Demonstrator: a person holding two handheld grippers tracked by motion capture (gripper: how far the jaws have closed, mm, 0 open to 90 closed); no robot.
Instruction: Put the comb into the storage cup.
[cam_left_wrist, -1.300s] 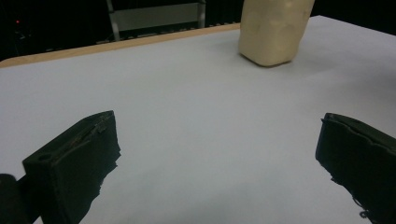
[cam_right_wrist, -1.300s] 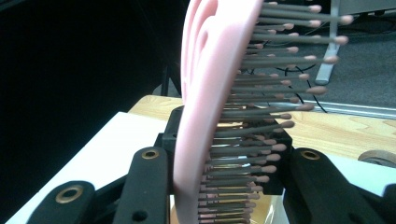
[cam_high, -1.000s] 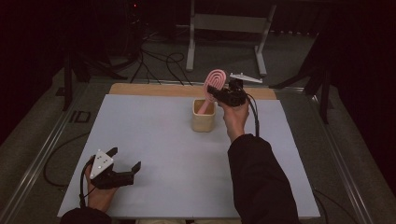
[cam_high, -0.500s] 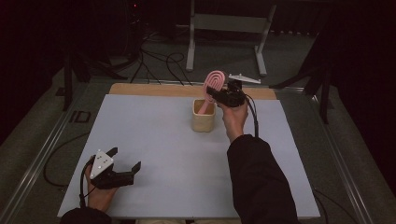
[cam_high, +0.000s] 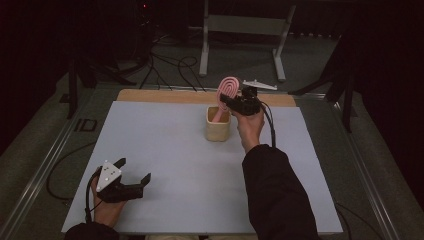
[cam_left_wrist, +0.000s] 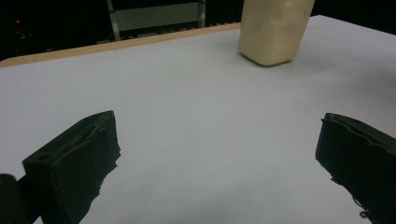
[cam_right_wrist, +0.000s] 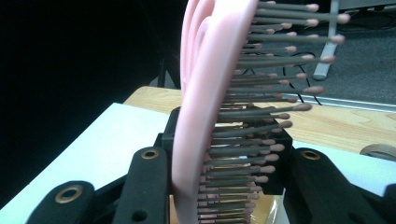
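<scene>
Right gripper (cam_high: 235, 102), at 12 o'clock on the table (cam_high: 170, 150), clamps a pink brush (cam_high: 227, 90) whose handle dips into the beige cup (cam_high: 218, 125). Nothing has shifted since the earlier frame. Left gripper (cam_high: 131, 172), jaws wide, rests at 7 o'clock, well apart from the cup.

High view: fixed overhead, facing forward and down across the pale grey rectangular table (cam_high: 165, 150). Left gripper view: low over the tabletop, facing the squat beige container (cam_left_wrist: 273, 30), shared with the high view. Right gripper view: close against the pink plastic hairbrush (cam_right_wrist: 210, 93).
</scene>
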